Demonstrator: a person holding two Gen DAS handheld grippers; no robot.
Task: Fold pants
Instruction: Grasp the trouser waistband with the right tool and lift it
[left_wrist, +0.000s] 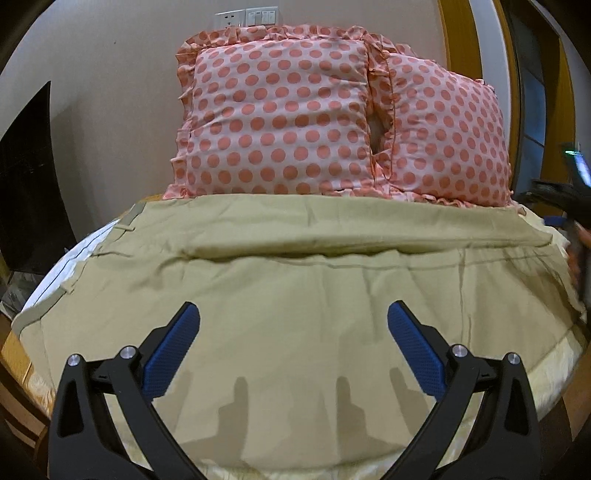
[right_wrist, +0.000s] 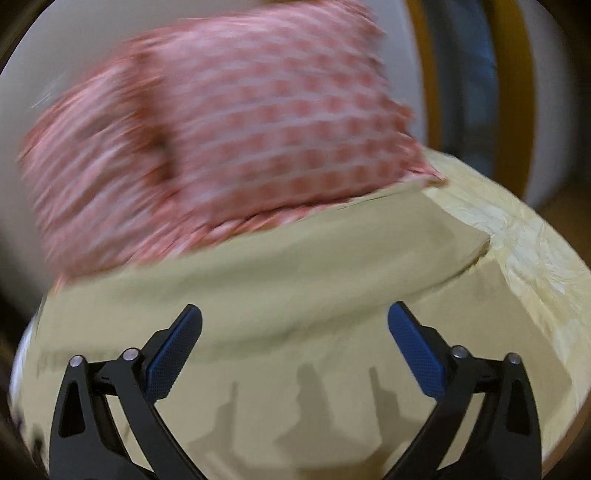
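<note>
Khaki pants (left_wrist: 295, 295) lie spread flat across the bed, with a fold ridge running left to right across the middle; they also fill the lower right wrist view (right_wrist: 295, 295). The waistband with belt loops (left_wrist: 122, 229) shows at the far left. My left gripper (left_wrist: 293, 317) is open and empty, hovering above the near part of the pants. My right gripper (right_wrist: 294, 317) is open and empty above the pants; its view is blurred by motion. Part of the right gripper's body (left_wrist: 569, 192) shows at the right edge of the left wrist view.
Two pink polka-dot pillows (left_wrist: 280, 122) (left_wrist: 450, 140) stand against the wall behind the pants, also blurred in the right wrist view (right_wrist: 240, 140). A pale yellow bedsheet (right_wrist: 524, 236) shows at the right. A wooden bed edge (left_wrist: 14, 354) and a dark screen (left_wrist: 29, 184) are at left.
</note>
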